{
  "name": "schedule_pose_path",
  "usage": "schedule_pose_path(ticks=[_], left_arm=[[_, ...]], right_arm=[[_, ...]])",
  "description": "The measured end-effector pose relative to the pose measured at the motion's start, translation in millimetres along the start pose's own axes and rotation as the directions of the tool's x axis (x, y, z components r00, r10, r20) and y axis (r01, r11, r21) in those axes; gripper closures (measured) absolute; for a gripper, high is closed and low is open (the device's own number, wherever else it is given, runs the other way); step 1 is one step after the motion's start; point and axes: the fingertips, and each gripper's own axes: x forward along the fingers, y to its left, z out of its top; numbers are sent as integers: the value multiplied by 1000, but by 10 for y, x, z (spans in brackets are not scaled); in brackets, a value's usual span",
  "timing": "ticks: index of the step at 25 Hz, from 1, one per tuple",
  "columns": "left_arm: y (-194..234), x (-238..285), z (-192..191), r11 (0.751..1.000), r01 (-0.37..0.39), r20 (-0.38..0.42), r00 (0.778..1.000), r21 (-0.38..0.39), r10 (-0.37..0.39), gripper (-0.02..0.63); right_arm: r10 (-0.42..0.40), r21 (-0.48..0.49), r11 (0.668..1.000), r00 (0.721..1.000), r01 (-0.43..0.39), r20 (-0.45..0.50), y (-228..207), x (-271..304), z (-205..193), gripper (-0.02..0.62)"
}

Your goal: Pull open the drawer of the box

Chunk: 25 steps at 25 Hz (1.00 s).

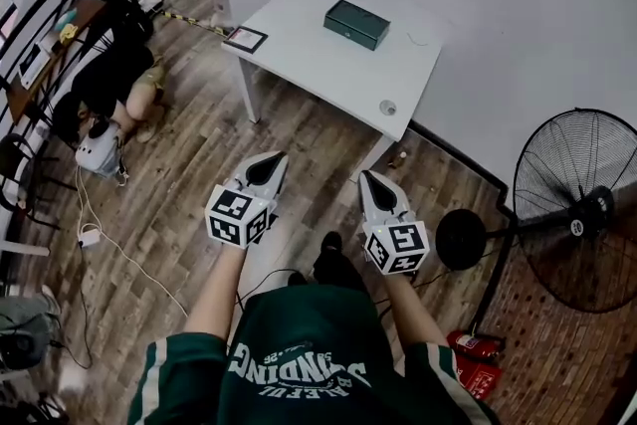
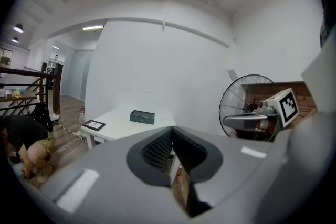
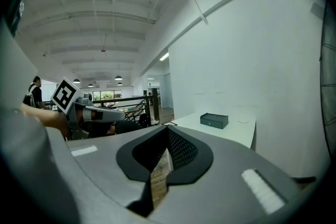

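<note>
Right now I see both grippers in the air above the wooden floor [image 1: 189,184], well short of the desk [image 1: 328,80]. Left gripper [image 1: 269,164]: fingers pressed together, nothing between them. Right gripper [image 1: 372,182]: fingers likewise closed at the tips, holding nothing. The dark green box [image 1: 356,23] lies on the white desk, toward its far side near the wall and well apart from both grippers. From here I read the box as closed. A flat dark-framed item [image 1: 245,39] sits at the desk's left corner, and a small round object [image 1: 387,107] sits near the front right edge. A standing fan [image 1: 582,209] is off to the right. A person [image 1: 105,90] crouches on the floor at left.
</note>
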Motion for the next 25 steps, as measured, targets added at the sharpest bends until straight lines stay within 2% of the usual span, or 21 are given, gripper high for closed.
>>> schedule_pose_path(ticks=[5, 12, 25], left_arm=[[177, 238, 0, 1000, 5, -5, 1000, -9, -6, 554], [429, 819, 92, 1000, 18, -22, 1000, 1, -18, 552], [1173, 2425, 669, 1000, 7, -33, 999, 4, -7, 552]], right_arm=[[-24, -6, 1000, 1000, 24, -1, -169, 207, 5, 594], [-43, 16, 999, 999, 43, 5, -643, 713, 53, 594], [-13, 41, 999, 1000, 13, 1, -1779, 2146, 469, 594]])
